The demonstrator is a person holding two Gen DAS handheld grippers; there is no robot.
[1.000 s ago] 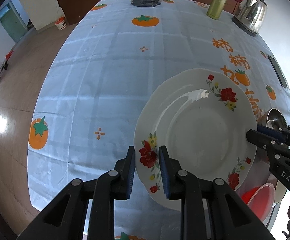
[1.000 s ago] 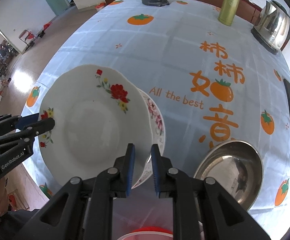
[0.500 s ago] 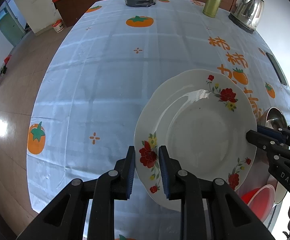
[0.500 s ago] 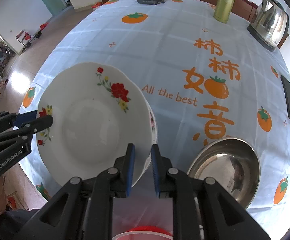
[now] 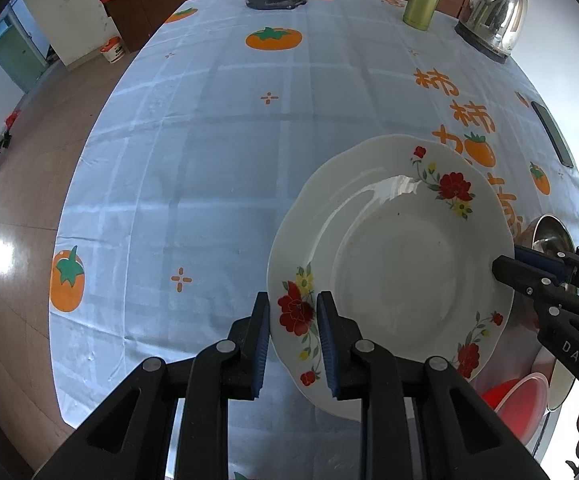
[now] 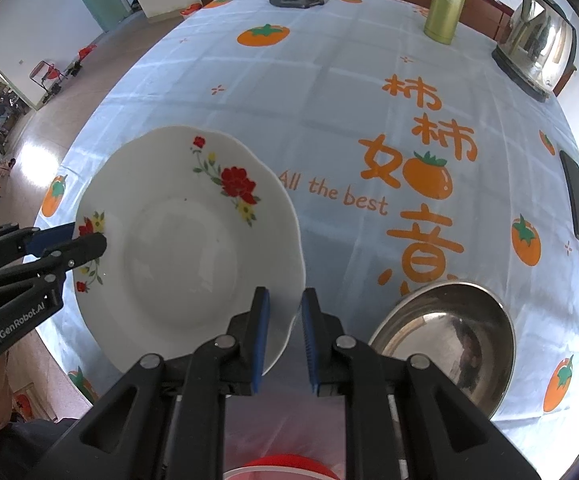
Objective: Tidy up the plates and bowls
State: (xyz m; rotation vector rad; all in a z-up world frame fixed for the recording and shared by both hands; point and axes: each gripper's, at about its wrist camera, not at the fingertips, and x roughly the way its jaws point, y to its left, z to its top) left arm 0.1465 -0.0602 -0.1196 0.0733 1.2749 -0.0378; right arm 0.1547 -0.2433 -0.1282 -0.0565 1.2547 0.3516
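Left gripper [image 5: 292,334] clamps floral plate [image 5: 393,264] rim at 8 o'clock | right gripper [image 6: 283,338] clamps 5 o'clock | risk: uneven lowering tilts plate, chips rim.

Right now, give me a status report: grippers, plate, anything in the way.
Left gripper and right gripper both clamped on the floral plate's rim. Steel bowl sits beside it on the right.

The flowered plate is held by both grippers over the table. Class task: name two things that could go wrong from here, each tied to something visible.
1. Both the left gripper and the right gripper pinch only the rim of the flowered plate; uneven pulling could slip or crack it.
2. The steel bowl and red bowl lie close by; a careless lowering might clip them.
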